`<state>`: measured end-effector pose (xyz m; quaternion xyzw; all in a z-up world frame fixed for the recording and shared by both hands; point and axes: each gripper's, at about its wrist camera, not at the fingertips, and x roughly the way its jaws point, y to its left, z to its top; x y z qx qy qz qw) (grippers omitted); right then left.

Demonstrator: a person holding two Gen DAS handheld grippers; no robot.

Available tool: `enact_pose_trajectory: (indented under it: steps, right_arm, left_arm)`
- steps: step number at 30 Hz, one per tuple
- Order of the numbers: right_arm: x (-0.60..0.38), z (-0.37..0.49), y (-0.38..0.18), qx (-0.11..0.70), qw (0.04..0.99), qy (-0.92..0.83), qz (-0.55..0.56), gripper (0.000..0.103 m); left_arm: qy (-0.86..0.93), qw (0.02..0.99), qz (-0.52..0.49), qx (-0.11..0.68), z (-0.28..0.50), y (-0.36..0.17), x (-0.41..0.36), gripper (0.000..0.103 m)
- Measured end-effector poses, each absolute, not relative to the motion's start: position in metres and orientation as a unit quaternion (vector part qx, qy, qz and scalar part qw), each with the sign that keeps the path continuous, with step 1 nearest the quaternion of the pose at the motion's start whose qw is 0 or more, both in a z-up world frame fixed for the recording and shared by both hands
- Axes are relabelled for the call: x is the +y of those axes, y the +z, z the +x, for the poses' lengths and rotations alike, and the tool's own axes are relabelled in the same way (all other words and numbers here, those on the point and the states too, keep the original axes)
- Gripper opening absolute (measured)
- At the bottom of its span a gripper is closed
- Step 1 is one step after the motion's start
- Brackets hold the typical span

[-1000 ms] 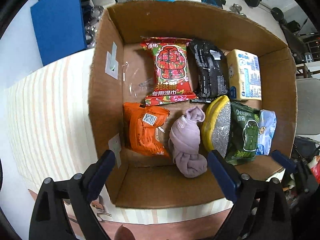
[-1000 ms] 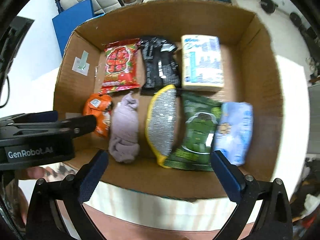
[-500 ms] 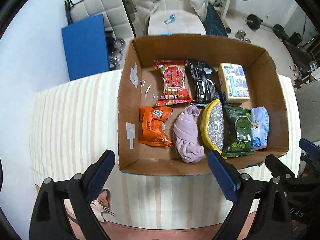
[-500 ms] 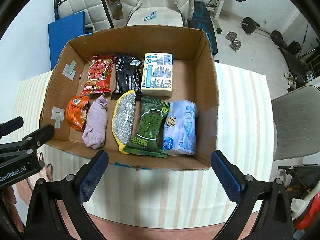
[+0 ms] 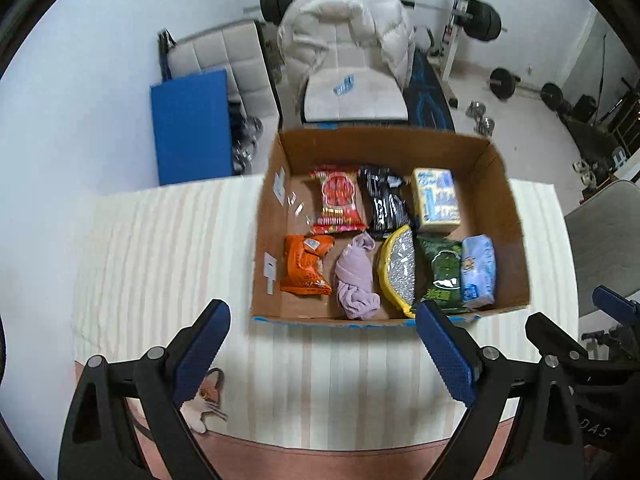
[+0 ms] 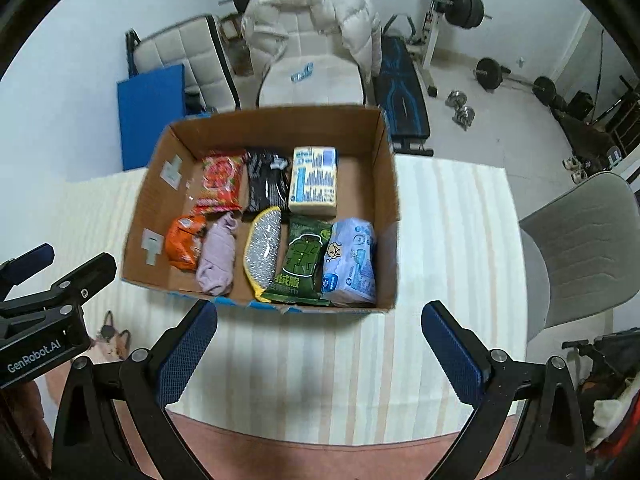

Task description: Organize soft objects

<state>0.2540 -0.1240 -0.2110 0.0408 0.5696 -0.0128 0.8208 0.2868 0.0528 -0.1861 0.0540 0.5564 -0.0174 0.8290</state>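
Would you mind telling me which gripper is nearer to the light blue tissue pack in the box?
Right. The right gripper hangs just before the light blue tissue pack's end of the cardboard box; the left gripper sits toward the opposite end.

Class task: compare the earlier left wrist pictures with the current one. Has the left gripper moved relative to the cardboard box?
Yes. The left gripper has pulled back and up from the brown cardboard box, which looks smaller, with its blue-padded fingers over the striped tablecloth.

The brown cardboard box (image 5: 516,216) holds a red floral packet (image 5: 338,199), a black packet (image 5: 383,202), a pale yellow pack with blue print (image 5: 435,200), an orange packet (image 5: 306,266), a lilac cloth (image 5: 355,276), a silver sponge edged yellow (image 5: 398,270), a dark green packet (image 5: 442,276) and a light blue packet (image 5: 478,272). The tablecloth (image 5: 160,248) is cream with faint peach stripes.
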Motion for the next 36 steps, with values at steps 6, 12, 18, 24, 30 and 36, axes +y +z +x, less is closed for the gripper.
enact_pose_trajectory:
  steps: [6,12,18,24,30,36]
  right_arm:
    - [-0.127,0.203,-0.159,0.532,0.846,-0.015,0.028,0.103]
    - [-0.126,0.152,-0.115,0.501,0.865,-0.008,0.024,0.103]
    - [-0.124,0.109,-0.079,0.477,0.878,-0.005,0.031,0.103]
    - [-0.120,0.078,-0.050,0.463,0.885,0.008,0.039,0.103]
    - [-0.115,0.054,-0.034,0.462,0.886,0.010,0.034,0.103]
    - [-0.117,0.049,-0.032,0.462,0.887,0.003,0.033,0.103]
  left_arm:
    - [-0.026,0.858,0.054,0.510,0.229,-0.129,0.045,0.095]
    - [-0.030,0.869,0.028,0.494,0.186,-0.097,0.053,0.095]
    - [-0.031,0.874,0.017,0.484,0.147,-0.069,0.063,0.095]
    - [-0.044,0.878,0.010,0.477,0.118,-0.044,0.067,0.095]
    - [-0.047,0.881,-0.003,0.470,0.099,-0.027,0.071,0.095]
    - [-0.046,0.890,0.013,0.453,0.089,-0.020,0.067,0.095]
